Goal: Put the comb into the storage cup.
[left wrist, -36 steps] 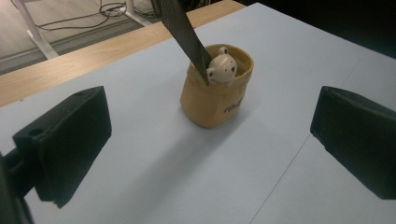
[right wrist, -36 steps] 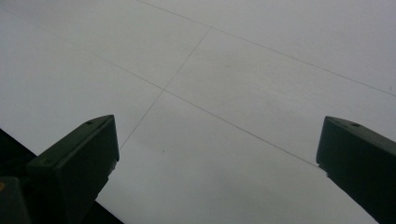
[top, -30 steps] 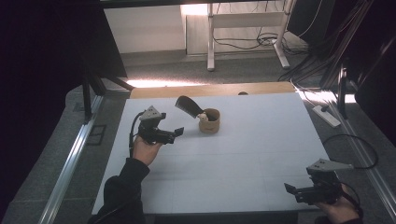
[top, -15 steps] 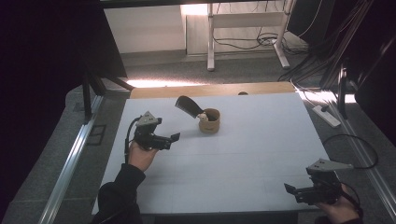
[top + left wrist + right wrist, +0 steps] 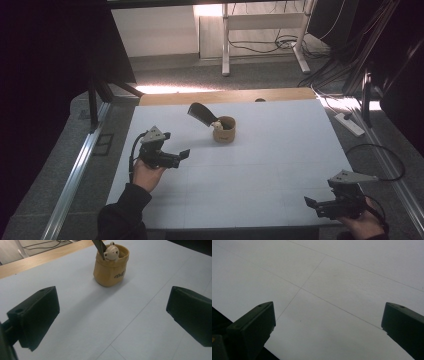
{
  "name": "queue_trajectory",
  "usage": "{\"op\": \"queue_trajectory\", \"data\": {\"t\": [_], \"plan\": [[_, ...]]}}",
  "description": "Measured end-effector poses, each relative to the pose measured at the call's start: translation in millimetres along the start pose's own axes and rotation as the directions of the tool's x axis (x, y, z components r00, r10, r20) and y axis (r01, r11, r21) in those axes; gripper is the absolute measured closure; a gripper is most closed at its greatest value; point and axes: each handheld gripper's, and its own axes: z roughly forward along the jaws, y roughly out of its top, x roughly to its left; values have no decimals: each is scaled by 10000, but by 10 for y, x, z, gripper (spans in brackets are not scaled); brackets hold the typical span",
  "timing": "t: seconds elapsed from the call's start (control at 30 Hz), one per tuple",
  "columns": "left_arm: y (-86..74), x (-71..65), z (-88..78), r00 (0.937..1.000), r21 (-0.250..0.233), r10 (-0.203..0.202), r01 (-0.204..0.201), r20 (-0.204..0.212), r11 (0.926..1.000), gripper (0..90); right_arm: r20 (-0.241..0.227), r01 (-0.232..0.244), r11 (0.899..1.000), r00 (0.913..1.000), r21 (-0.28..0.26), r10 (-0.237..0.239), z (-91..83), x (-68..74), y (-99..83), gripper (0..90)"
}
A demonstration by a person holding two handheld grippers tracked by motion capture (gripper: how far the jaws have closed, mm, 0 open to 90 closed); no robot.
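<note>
- My left tool (image 5: 183, 154) has moved back toward me, away from the cup (image 5: 224, 130); it is spread and empty.
- My right tool (image 5: 311, 203) waits near me, spread too.

A tan cup (image 5: 111, 267) with dark lettering holds a cream bear (image 5: 111, 253).

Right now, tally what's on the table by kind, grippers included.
Tan cup with bear figure: 1
Dark tool standing in the cup: 1
Grippers: 2, left gripper and right gripper, both with jaws open
Total: 4
</note>
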Motion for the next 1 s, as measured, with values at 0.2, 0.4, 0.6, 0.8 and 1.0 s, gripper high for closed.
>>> {"op": "queue_trajectory", "data": {"t": [0.2, 0.4, 0.6, 0.8, 1.0], "plan": [[-54, -18, -77, 9997, -87, -226, 227, 104, 9997, 0, -11, -2, 10000, 10000, 5, 2, 1, 0, 0, 0], [-111, -52, -125, 9991, -56, -368, 370, 223, 9993, 0, -26, 12, 10000, 10000, 22, -12, 2, 1, 1, 0], [-145, -83, -179, 9987, -37, -436, 437, 257, 9990, 0, -24, 12, 10000, 10000, 13, -12, 1, 2, 0, 0], [-186, -104, -240, 9983, -8, -520, 520, 269, 9986, 0, -26, 27, 10000, 10000, 8, -27, 1, 4, 1, 0], [-236, -123, -306, 9977, 28, -641, 641, 235, 9979, 0, -31, 36, 10000, 10000, 21, -36, 2, 3, 1, 0]]}}
